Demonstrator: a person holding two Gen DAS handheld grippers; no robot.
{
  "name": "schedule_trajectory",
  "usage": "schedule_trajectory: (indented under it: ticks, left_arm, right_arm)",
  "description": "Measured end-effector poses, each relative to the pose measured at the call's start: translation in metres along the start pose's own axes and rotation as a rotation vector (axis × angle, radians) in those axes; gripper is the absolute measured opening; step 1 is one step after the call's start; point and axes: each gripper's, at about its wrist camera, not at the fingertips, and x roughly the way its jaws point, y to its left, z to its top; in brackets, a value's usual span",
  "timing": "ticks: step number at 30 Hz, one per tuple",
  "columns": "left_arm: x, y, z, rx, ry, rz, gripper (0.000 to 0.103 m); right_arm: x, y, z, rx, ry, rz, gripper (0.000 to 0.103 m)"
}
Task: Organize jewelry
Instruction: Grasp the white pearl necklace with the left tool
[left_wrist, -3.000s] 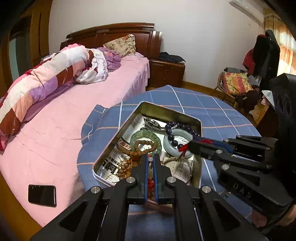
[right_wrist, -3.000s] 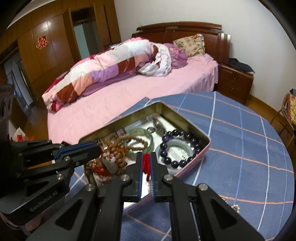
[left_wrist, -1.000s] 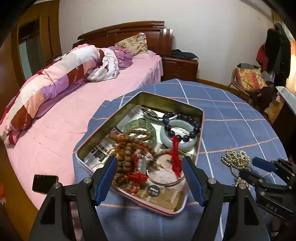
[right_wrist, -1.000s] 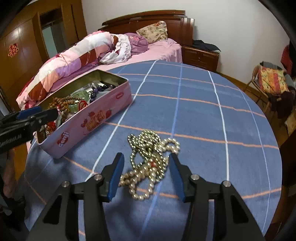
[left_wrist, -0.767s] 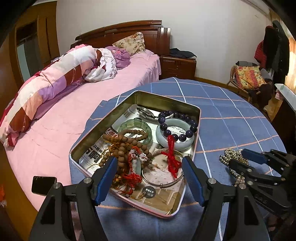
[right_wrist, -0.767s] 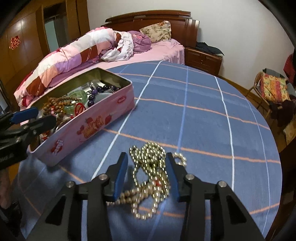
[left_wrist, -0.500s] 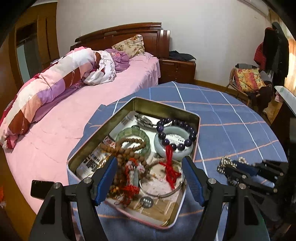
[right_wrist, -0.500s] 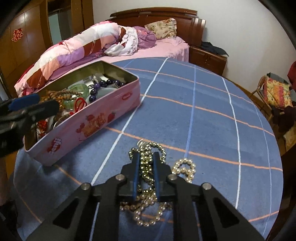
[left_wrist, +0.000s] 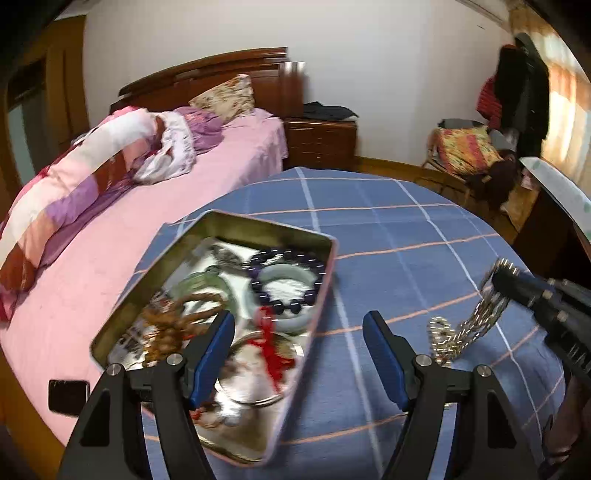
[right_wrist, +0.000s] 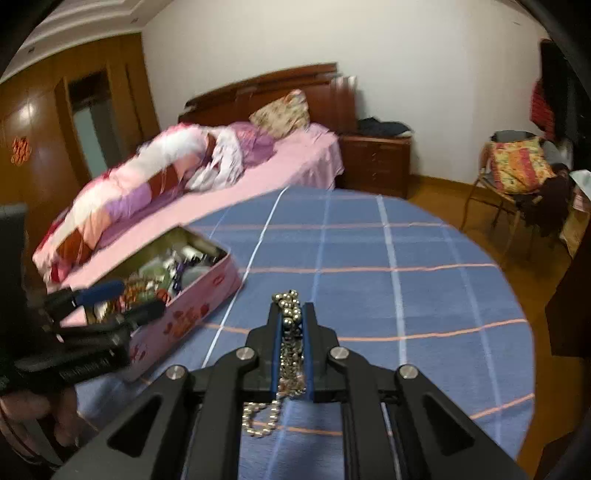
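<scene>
Right gripper jaws clenched on pearl chain, lifted off tabletop. Left gripper jaws spread, empty. Tin holds other pieces; chain not yet in.

Tin: rectangular pink metal tin on round table with blue checked cloth, at its left edge, nearest the bed.
In tin: dark bead bracelet around pale bangle; brown wooden beads nearer the camera.
Chain: silver bead chain right of tin, over the cloth.
Behind table: pink-sheeted wooden bed.
</scene>
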Motion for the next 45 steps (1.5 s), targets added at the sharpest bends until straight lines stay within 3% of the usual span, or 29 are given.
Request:
schedule_trajectory:
  ticks: [4, 10, 16, 26, 33, 38, 39, 41, 42, 45]
  left_arm:
    - [0.004, -0.020, 0.001, 0.044, 0.005, -0.031, 0.072]
    - [0.017, -0.043, 0.000, 0.097, 0.030, -0.062, 0.072]
    - [0.028, -0.060, -0.002, 0.125, 0.065, -0.099, 0.072]
    - [0.047, -0.080, -0.012, 0.171, 0.127, -0.156, 0.072]
    - [0.049, -0.092, -0.016, 0.199, 0.130, -0.176, 0.072]
    - [0.059, -0.098, -0.018, 0.219, 0.185, -0.181, 0.072]
    - [0.060, -0.096, -0.018, 0.206, 0.193, -0.181, 0.070]
    - [0.057, -0.093, -0.017, 0.200, 0.179, -0.198, 0.045]
    - [0.056, -0.094, -0.017, 0.218, 0.173, -0.197, 0.025]
    - [0.056, -0.089, -0.018, 0.211, 0.169, -0.208, 0.013]
  right_arm:
    - [-0.012, -0.019, 0.004, 0.049, -0.048, -0.058, 0.013]
    - [-0.003, -0.043, -0.002, 0.095, -0.042, -0.173, 0.013]
    - [0.002, -0.060, -0.009, 0.151, -0.015, -0.217, 0.013]
    - [0.019, -0.050, -0.030, 0.124, 0.059, -0.192, 0.013]
    - [0.017, -0.054, -0.032, 0.131, 0.060, -0.191, 0.013]
    - [0.018, -0.051, -0.031, 0.120, 0.067, -0.192, 0.013]
    - [0.018, -0.051, -0.031, 0.118, 0.067, -0.191, 0.013]
    - [0.019, -0.050, -0.031, 0.117, 0.069, -0.188, 0.013]
    - [0.020, -0.049, -0.031, 0.116, 0.070, -0.187, 0.013]
    - [0.021, -0.048, -0.031, 0.109, 0.076, -0.185, 0.013]
